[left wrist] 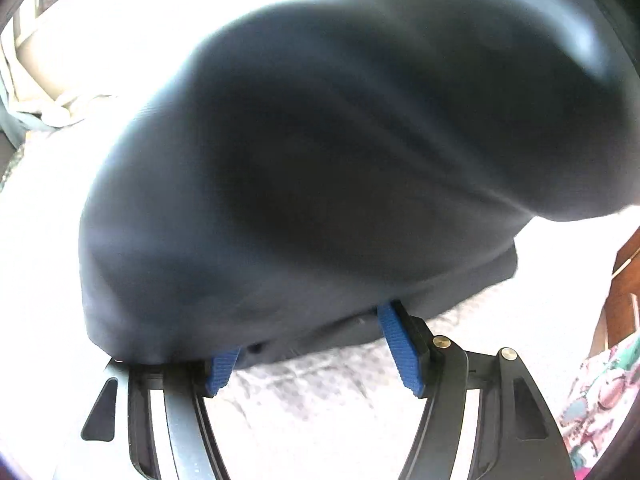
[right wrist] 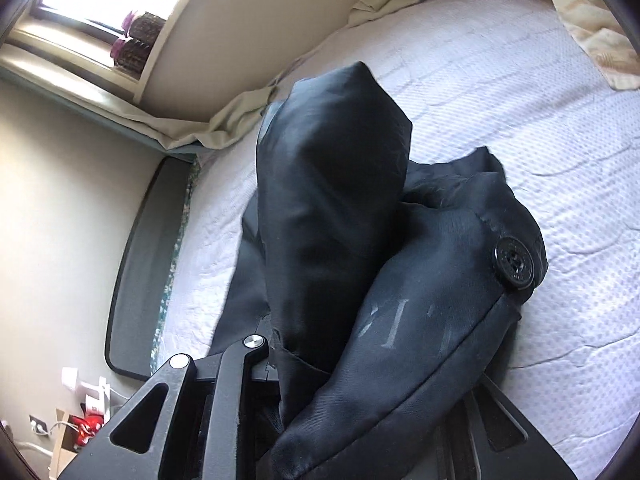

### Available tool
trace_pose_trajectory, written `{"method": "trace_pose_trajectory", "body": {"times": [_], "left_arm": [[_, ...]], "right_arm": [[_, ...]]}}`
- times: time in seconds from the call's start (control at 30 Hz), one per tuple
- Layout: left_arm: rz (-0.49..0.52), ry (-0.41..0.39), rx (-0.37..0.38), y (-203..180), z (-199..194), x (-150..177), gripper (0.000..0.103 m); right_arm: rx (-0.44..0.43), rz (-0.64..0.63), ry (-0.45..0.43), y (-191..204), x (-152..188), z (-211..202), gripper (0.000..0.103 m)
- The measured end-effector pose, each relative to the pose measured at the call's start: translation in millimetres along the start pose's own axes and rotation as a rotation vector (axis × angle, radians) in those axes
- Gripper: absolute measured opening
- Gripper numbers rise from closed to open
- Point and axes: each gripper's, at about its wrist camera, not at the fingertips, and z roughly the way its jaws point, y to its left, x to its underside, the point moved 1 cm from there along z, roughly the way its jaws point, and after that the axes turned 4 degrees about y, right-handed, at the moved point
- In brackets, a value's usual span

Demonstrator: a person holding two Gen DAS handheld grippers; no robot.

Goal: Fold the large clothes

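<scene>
A large dark navy garment (left wrist: 320, 160) fills the left wrist view, blurred and draped over the fingertips. My left gripper (left wrist: 316, 332) has its blue pads (left wrist: 400, 344) set wide apart, with the cloth's hem lying over their tips. In the right wrist view the same dark garment (right wrist: 340, 200) is bunched up over my right gripper (right wrist: 360, 360), and a big black button (right wrist: 515, 262) shows on one fold. The right fingers are hidden under the cloth. The garment hangs above a white quilted bedspread (right wrist: 520, 120).
The bed's left edge meets a dark panel (right wrist: 136, 272) and a beige wall. Cream sheets (right wrist: 372, 4) and a yellowish towel (right wrist: 596, 36) lie at the far side. A patterned pink cloth (left wrist: 600, 392) and brown furniture (left wrist: 624, 280) lie to the right.
</scene>
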Motion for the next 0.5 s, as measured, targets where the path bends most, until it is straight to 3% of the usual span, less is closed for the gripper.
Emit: {"method": "trace_pose_trajectory", "body": {"times": [0.13, 0.23, 0.33, 0.4, 0.5], "left_arm": [[0.043, 0.015, 0.052, -12.2, -23.0, 4.7, 0.070], [0.073, 0.009, 0.170, -21.1, -54.1, 4.0, 0.070], [0.132, -0.016, 0.241, -25.7, -85.9, -3.8, 0.072], [0.153, -0.033, 0.240, -15.0, -99.5, -14.8, 0.072], [0.104, -0.094, 0.207, 14.2, -113.5, -46.9, 0.073]], "right_arm": [[0.002, -0.015, 0.009, -7.8, -3.1, 6.1, 0.018], [-0.003, -0.028, 0.004, -6.9, -8.7, 10.0, 0.019], [0.002, -0.048, -0.001, -3.9, -11.6, 12.7, 0.020], [0.002, -0.055, -0.002, -2.6, -14.9, 16.2, 0.020], [-0.001, -0.059, 0.002, -7.3, -16.7, 19.9, 0.021]]}}
